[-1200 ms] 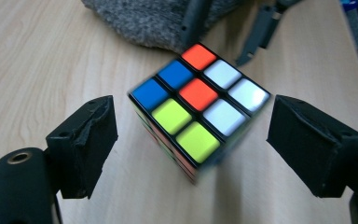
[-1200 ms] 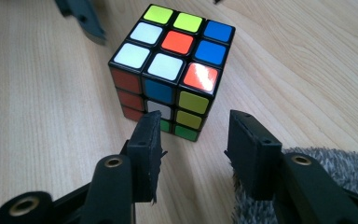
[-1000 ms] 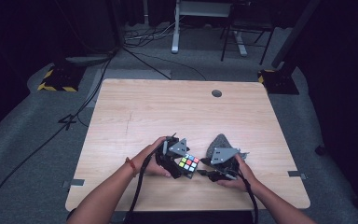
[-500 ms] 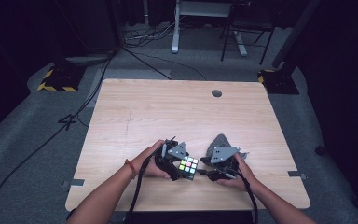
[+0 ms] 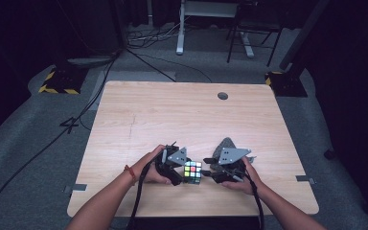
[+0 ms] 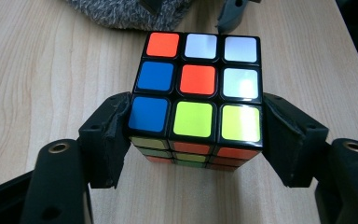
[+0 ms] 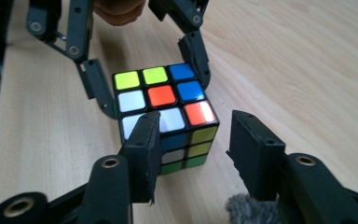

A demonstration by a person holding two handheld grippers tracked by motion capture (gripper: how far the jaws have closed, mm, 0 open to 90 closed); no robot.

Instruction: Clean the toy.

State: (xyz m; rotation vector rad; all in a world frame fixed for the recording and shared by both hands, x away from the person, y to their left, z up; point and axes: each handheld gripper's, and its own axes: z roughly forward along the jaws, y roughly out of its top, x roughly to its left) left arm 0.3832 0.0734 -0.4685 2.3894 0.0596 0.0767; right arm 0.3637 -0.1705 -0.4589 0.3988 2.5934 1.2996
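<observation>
A Rubik's cube (image 5: pixel 192 171) stands on the wooden table (image 5: pixel 172 115) near its front edge, between the two hands. Its top face (image 6: pixel 198 84) shows orange, white, blue and yellow-green tiles. My left gripper (image 6: pixel 196 140) has just been closing, with the cube between its jaws, and both pads (image 6: pixel 116 135) now press on the cube's sides. From the other side, my right gripper (image 7: pixel 193 140) faces the cube (image 7: pixel 161 95). It is open, with its jaws just short of the cube's near corner and nothing held.
A grey woolly cloth (image 5: pixel 224 145) lies under the right gripper and also shows at the frame edge (image 7: pixel 251 207). A round cable hole (image 5: pixel 223 96) sits at the table's far side. Beyond the table are floor cables and metal furniture legs.
The left gripper's jaws have drawn in onto the cube. Both hands and the cube stay almost where they were.
</observation>
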